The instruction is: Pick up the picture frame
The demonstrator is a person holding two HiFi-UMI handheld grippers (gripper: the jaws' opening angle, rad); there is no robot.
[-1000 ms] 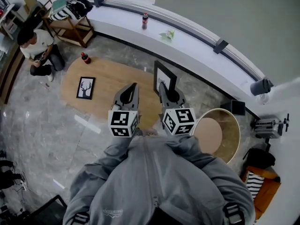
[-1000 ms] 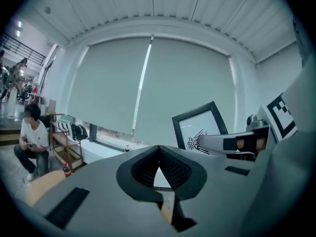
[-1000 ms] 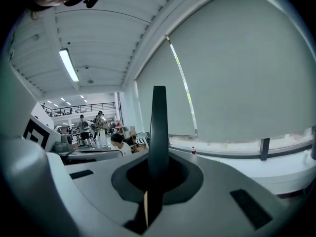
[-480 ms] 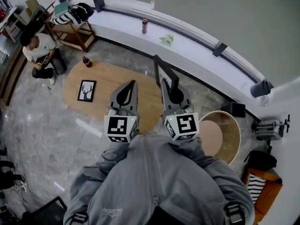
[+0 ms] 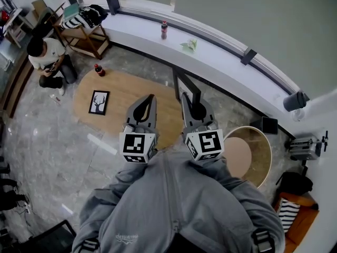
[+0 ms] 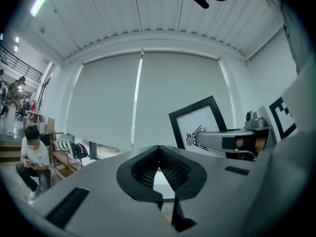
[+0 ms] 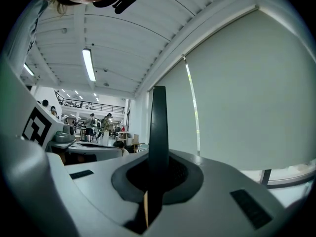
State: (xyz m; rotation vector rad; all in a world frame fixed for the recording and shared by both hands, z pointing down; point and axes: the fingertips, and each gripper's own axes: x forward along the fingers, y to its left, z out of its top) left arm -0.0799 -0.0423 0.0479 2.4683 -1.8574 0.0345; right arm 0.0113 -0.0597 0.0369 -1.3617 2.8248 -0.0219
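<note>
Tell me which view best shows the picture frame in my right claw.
Left gripper view: the picture frame faces it, black border and drawing clear. Right gripper view shows only its edge, clamped in the right claw. Head view sees it from above.

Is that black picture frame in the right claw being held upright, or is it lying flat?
Upright. The picture frame rises straight up, edge-on, from the shut right claw; the left gripper view shows it standing.

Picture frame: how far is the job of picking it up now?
Done: the right gripper is shut on the picture frame, which stands upright and appears lifted off the wooden table. In hand: that grip alone; the left gripper is shut and empty. Left: nothing of the pickup itself. A second frame lies flat on the table.
</note>
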